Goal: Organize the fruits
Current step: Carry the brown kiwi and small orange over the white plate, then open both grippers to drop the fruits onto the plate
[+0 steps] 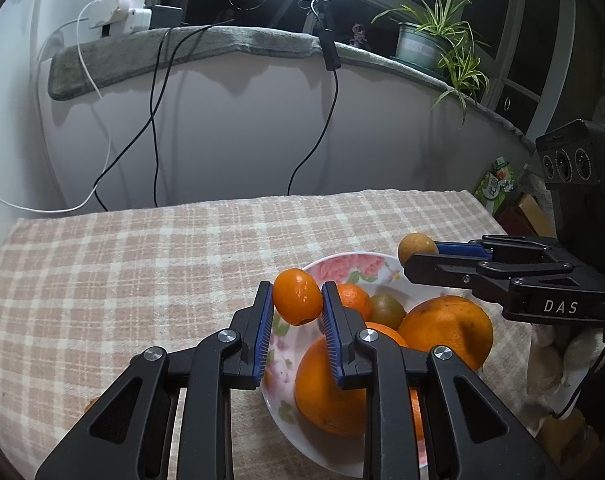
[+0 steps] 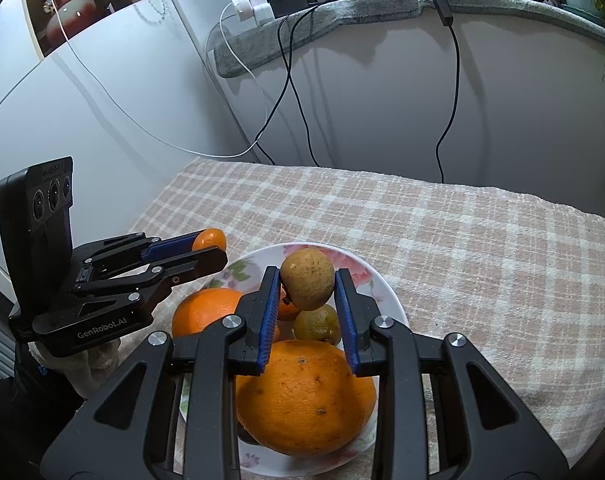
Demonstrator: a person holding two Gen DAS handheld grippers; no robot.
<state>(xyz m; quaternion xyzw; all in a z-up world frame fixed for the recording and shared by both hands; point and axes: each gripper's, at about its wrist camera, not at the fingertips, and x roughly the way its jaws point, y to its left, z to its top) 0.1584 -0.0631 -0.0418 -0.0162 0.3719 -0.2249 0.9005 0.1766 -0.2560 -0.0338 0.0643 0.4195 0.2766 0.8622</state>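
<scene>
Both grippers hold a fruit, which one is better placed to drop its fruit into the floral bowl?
Probably right. The right gripper holds the brown fruit over the floral bowl, while the left gripper holds its small orange fruit at the rim.

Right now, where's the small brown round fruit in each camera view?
Left wrist: small brown round fruit at right of centre, pinched at the right gripper tips, above the bowl's far rim.
Right wrist: centre, between the blue pads.
Shared landmark: white floral bowl.
</scene>
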